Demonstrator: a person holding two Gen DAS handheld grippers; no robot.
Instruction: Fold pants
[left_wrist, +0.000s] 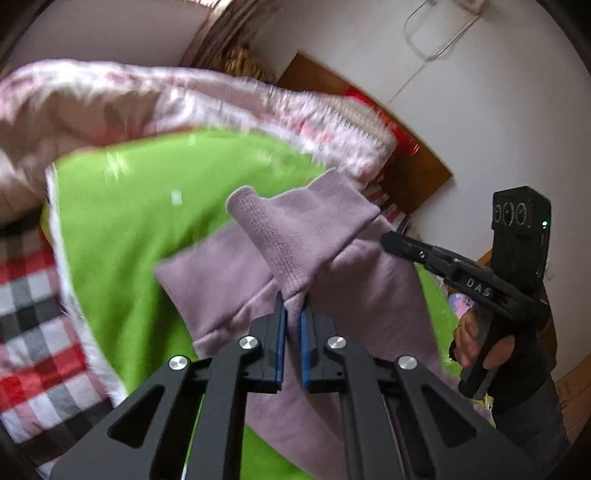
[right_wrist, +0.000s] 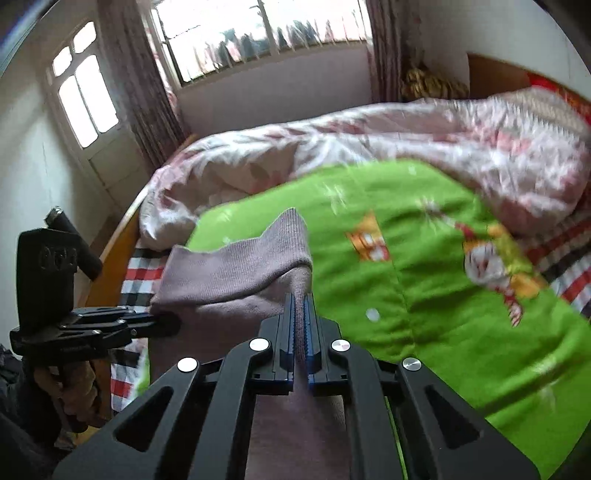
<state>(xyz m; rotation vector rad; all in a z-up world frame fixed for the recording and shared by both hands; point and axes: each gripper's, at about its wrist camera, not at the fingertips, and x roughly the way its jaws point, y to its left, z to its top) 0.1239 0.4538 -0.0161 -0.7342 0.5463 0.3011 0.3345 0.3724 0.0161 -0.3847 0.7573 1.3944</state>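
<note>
The mauve knit pants (left_wrist: 295, 236) hang lifted above the green blanket (left_wrist: 140, 221). My left gripper (left_wrist: 292, 299) is shut on a fold of the pants, with the ribbed band standing up past its fingertips. My right gripper (right_wrist: 300, 299) is shut on another edge of the pants (right_wrist: 236, 273), fabric pinched between its blue pads. In the left wrist view the right gripper (left_wrist: 391, 240) bites the cloth at the right. In the right wrist view the left gripper (right_wrist: 166, 325) holds the cloth's left corner. The lower part of the pants is hidden behind the grippers.
A pink floral quilt (right_wrist: 369, 144) is bunched along the far side of the bed. A red, black and white checked sheet (left_wrist: 33, 332) lies beside the green blanket (right_wrist: 424, 288). A wooden headboard (left_wrist: 413, 162) and white wall stand behind; a window (right_wrist: 258, 33) and door are beyond.
</note>
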